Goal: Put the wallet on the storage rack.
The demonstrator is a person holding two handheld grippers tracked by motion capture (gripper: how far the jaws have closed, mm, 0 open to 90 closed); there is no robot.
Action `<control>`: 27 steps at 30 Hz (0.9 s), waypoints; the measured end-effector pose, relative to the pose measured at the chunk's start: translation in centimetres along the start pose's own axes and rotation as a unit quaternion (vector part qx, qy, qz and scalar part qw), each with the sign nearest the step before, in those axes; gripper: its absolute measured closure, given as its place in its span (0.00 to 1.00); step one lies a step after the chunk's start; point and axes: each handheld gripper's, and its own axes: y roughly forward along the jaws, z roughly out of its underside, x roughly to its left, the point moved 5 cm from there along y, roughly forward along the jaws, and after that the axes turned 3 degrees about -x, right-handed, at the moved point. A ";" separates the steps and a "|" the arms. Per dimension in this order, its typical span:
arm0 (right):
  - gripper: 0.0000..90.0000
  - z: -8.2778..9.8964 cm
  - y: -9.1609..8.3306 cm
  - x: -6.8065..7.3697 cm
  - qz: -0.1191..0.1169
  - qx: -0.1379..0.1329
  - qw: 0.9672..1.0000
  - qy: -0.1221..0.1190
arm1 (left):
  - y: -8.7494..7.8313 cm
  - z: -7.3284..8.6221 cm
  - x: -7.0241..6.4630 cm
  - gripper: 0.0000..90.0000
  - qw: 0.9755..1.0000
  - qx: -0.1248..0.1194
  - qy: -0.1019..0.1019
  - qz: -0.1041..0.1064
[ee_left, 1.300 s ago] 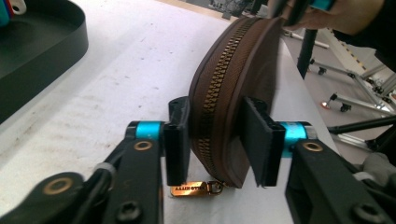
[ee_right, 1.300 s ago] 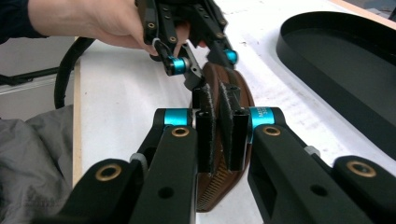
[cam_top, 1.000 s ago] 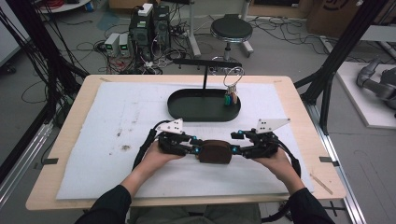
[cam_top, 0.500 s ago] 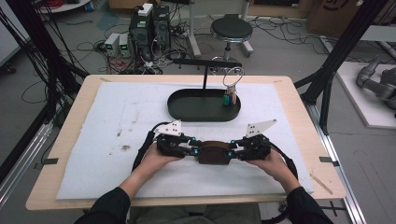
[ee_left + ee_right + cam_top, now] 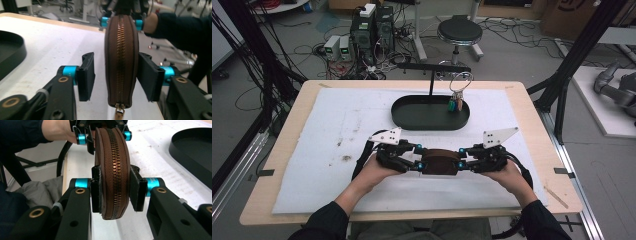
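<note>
The brown zipped pouch (image 5: 440, 161) hangs just above the white mat (image 5: 337, 130), near the front edge of the desk (image 5: 532, 107) and about midway between its left and right edges, its long axis running straight from one gripper to the other, zip edge up. The right gripper (image 5: 464, 165) has its pads closed on the pouch's right end: in the right gripper view both pads press into the leather on either side of the zip (image 5: 115, 167), so this hand carries it. The left gripper (image 5: 417, 163) has just been opening; in the left gripper view its jaws stand apart at a middling width with the pouch's left end between them, one pad (image 5: 86, 75) clearly off the leather with mat showing in the gap, the other (image 5: 148, 75) close to or perhaps grazing the side. The zip pull (image 5: 119, 110) sits at that same end, hanging low between the left fingers and nearer to them than to the right hand, so any regrasp for the pull falls to the left, reaching down and inward along the pouch's axis. The black oval tray (image 5: 409, 117) with the keys (image 5: 455, 102) lies well behind, toward the far edge
</note>
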 end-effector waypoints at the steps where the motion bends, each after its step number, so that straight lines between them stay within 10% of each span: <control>1: 0.76 0.0 0.2 0.1 -0.006 0.007 1.000 -0.001 | 0.0 0.0 -0.1 0.59 1.000 0.004 0.005 0.003; 7: 0.71 -0.1 0.5 0.1 0.000 0.010 1.000 -0.002 | -0.3 -0.3 -0.3 0.74 1.000 0.010 0.023 -0.002; 15: 0.44 -0.1 -1.2 -1.5 0.068 -0.028 0.997 0.034 | -1.2 -0.8 0.1 0.75 0.999 0.015 0.034 -0.038; 27: 0.39 1.7 -4.4 -4.9 0.229 -0.051 0.969 0.079 | -2.7 -2.7 1.6 0.74 0.995 0.008 0.028 -0.100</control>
